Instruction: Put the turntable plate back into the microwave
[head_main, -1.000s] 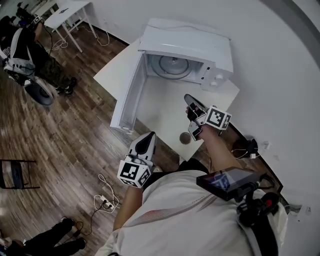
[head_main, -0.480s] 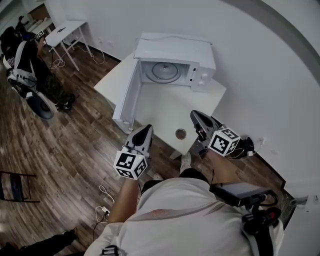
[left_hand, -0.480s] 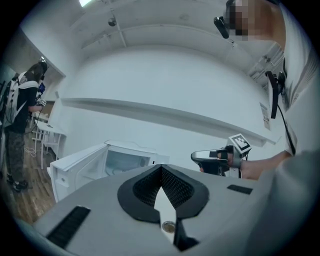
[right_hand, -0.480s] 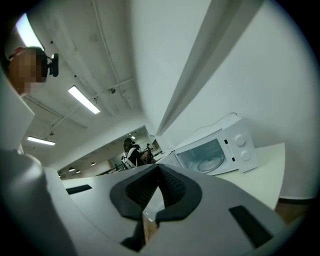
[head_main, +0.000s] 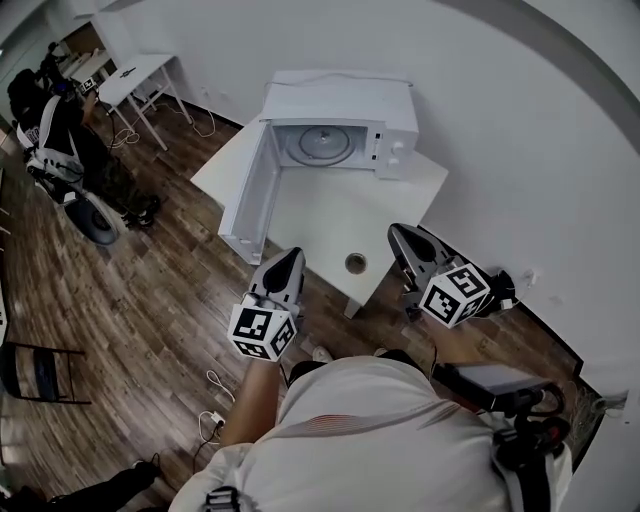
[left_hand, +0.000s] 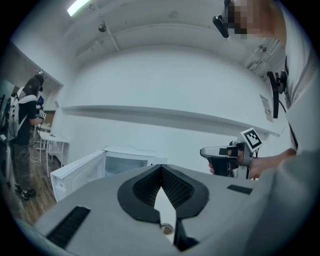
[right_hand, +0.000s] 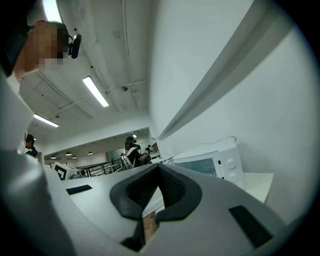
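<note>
The white microwave (head_main: 340, 125) stands at the back of the white table (head_main: 310, 215) with its door (head_main: 248, 190) swung open to the left. The glass turntable plate (head_main: 328, 145) lies flat inside the cavity. My left gripper (head_main: 290, 256) hovers off the table's front edge, shut and empty. My right gripper (head_main: 397, 233) hangs off the front right corner, also shut with nothing in it. In the left gripper view the jaws (left_hand: 161, 169) meet, with the microwave (left_hand: 125, 161) ahead and the right gripper (left_hand: 222, 152) to the side. The right gripper view has its closed jaws (right_hand: 159, 167) and the microwave (right_hand: 210, 162).
A small round metal piece (head_main: 355, 263) lies on the table near its front edge. A person (head_main: 55, 140) stands by another white table (head_main: 140, 75) at far left. A dark chair (head_main: 35, 370) and a power strip with cables (head_main: 212, 403) sit on the wood floor.
Both grippers have drawn back from the table and risen. The right one left the spot above the tabletop, swung to the right past the front corner and rolled. The microwave looks farther off.
</note>
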